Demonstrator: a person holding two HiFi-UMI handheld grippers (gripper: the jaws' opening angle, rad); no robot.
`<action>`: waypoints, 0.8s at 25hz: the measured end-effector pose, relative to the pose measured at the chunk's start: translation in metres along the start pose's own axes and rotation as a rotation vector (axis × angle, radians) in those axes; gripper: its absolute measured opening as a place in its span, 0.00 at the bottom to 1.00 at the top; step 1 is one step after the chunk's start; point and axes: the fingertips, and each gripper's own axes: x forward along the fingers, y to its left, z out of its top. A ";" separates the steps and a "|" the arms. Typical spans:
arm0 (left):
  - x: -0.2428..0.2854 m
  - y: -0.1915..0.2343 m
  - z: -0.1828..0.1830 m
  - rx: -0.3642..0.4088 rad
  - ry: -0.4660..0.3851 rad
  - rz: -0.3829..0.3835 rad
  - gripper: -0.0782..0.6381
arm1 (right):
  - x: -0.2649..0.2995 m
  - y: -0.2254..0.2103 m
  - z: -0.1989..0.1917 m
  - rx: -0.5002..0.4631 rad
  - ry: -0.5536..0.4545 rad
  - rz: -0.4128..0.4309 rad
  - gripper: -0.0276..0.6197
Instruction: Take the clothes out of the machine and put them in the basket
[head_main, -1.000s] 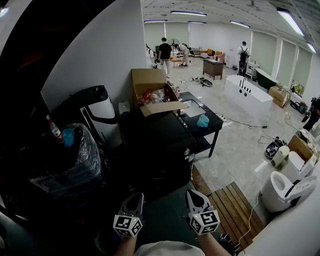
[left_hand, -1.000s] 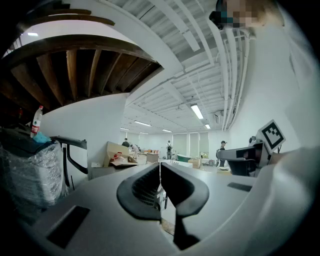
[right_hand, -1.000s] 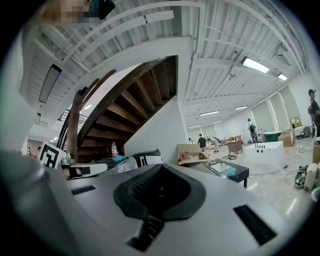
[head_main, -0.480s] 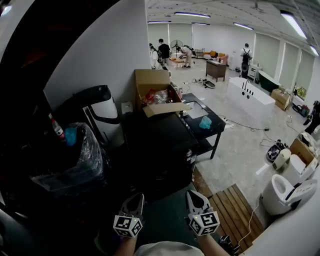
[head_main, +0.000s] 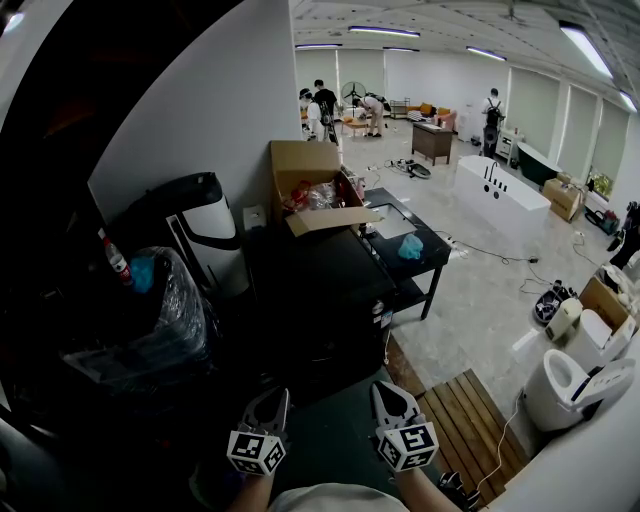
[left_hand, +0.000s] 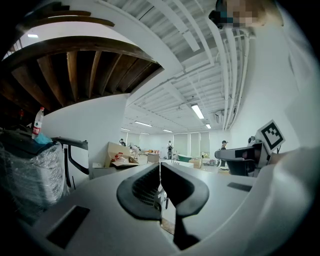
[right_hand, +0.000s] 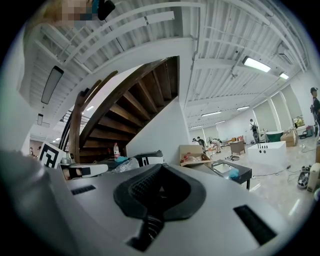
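While both hands sit low at the near edge of the head view, the left gripper (head_main: 268, 400) has its jaws pressed together on nothing, and the right gripper (head_main: 392, 395) is likewise closed and empty. Ahead, a black-and-white appliance (head_main: 200, 225) stands against the wall (head_main: 190, 110) near an open cardboard box (head_main: 312, 180); clothes and basket cannot be made out in the dark foreground

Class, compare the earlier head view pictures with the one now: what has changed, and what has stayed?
Only the people at the room's far end shifted a little. Nothing was taken hold of or let go. The left gripper and right gripper stayed low, both shut and empty; the cardboard box kept its place.
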 end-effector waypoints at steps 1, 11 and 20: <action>0.000 0.000 0.000 0.001 0.000 -0.001 0.14 | 0.000 0.000 0.000 -0.001 0.000 0.001 0.05; 0.000 -0.002 -0.003 0.001 0.000 -0.003 0.14 | 0.001 -0.003 -0.005 -0.014 0.012 -0.020 0.06; -0.004 0.002 -0.003 -0.005 -0.003 0.006 0.14 | 0.002 0.001 -0.004 -0.027 0.008 -0.023 0.23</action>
